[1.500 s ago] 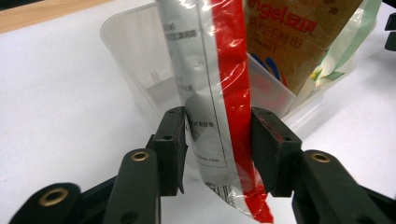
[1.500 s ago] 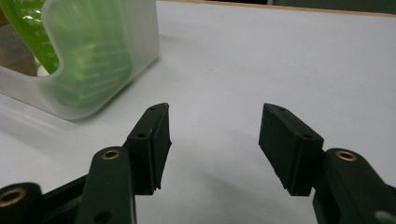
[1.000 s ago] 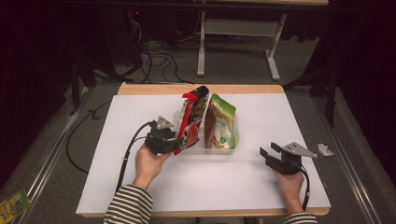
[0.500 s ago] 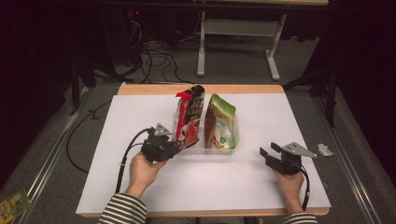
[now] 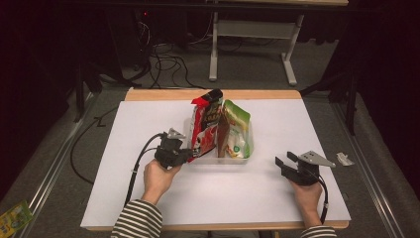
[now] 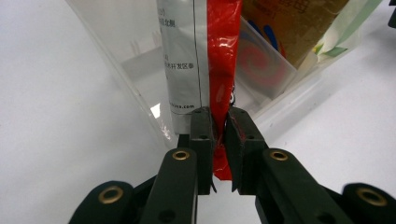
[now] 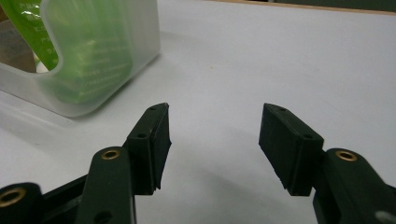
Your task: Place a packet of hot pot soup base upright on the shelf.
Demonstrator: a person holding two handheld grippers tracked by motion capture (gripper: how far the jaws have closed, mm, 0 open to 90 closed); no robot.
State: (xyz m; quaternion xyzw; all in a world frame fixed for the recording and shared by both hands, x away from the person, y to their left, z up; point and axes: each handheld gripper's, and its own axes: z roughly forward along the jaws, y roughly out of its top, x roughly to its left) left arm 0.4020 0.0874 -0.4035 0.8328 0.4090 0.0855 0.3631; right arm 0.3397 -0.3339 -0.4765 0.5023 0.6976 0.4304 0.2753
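Pinching the red packet (image 6: 219, 70), left tool (image 6: 219, 140) abuts clear bin (image 6: 275, 70) beside green pouch (image 5: 237, 134).

a green pouch (image 5: 237, 134) stands at the centre of the frame, with a brown pack (image 5: 223, 134) just at its left. a small silver scrap (image 5: 344, 159) lies at the right edge of the white table (image 5: 277, 188). black cables (image 5: 163, 64) lie on the grey floor (image 5: 59, 163) at the upper left. a grey metal stand (image 5: 252, 44) is at the top centre. a yellow-green packet (image 5: 14, 218) lies on the floor in the lower left corner.
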